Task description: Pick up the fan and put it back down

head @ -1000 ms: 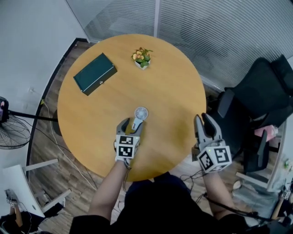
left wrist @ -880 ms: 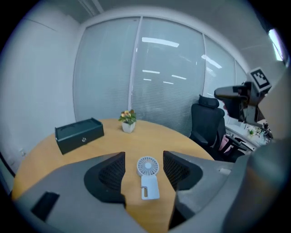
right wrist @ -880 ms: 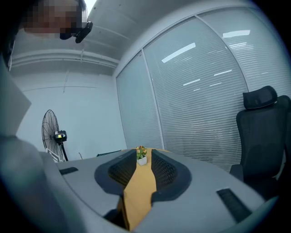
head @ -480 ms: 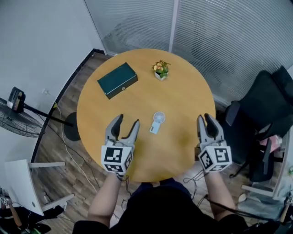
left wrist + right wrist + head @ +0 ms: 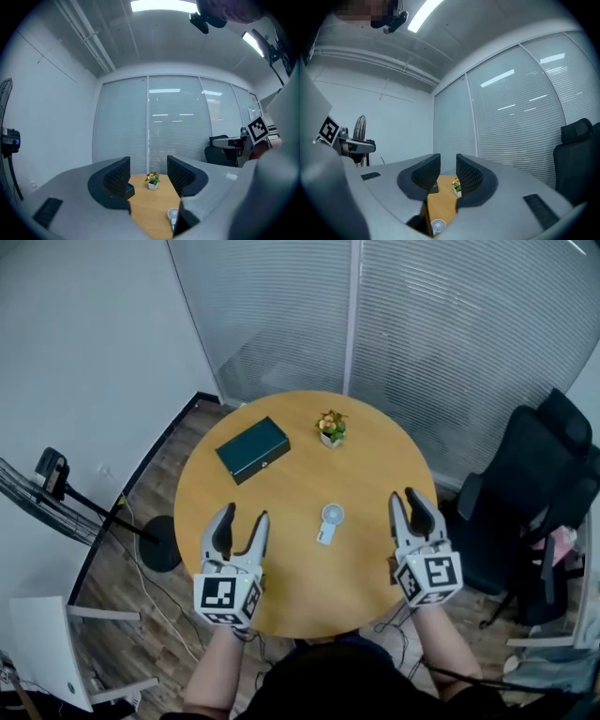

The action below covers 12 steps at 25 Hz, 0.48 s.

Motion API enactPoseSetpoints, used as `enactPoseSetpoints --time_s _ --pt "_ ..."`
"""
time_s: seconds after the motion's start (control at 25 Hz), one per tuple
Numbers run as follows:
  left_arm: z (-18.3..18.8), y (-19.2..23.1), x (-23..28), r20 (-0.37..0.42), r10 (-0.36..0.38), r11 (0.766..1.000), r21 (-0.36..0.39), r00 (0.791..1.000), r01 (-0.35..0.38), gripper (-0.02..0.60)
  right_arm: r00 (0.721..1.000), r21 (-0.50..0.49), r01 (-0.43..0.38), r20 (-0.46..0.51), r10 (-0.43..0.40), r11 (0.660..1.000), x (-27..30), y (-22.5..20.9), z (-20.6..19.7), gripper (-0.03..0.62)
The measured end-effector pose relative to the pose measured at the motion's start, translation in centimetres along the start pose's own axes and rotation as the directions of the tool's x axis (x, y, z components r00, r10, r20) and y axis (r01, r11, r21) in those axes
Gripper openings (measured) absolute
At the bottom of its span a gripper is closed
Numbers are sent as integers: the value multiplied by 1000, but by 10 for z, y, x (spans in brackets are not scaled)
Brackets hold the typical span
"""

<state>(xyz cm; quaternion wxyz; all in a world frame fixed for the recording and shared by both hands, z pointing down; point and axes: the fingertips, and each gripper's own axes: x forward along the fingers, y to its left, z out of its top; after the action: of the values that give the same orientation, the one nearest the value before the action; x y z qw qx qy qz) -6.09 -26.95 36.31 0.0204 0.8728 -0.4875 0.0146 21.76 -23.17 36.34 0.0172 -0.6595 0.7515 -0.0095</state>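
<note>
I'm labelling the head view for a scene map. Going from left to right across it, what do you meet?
standing fan → green box → small fan → right gripper → black chair

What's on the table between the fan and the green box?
Nothing: the head view shows bare tabletop between the fan and the green box.
</note>
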Motion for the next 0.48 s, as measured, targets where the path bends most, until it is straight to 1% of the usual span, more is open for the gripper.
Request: enactPoseSetpoints --time_s 0.12,0.28,0.48 --pt "14 5 -12 28 -6 1000 7 1000 6 242 1000 -27 9 12 -9 1000 -5 14 14 117" --pt "31 10 -25 71 -23 1000 8 997 22 242 999 -76 20 39 -17 997 -12 31 31 146" --pt "44 17 -43 105 -38 999 13 994 37 241 997 -108 47 72 -39 993 -25 48 47 147"
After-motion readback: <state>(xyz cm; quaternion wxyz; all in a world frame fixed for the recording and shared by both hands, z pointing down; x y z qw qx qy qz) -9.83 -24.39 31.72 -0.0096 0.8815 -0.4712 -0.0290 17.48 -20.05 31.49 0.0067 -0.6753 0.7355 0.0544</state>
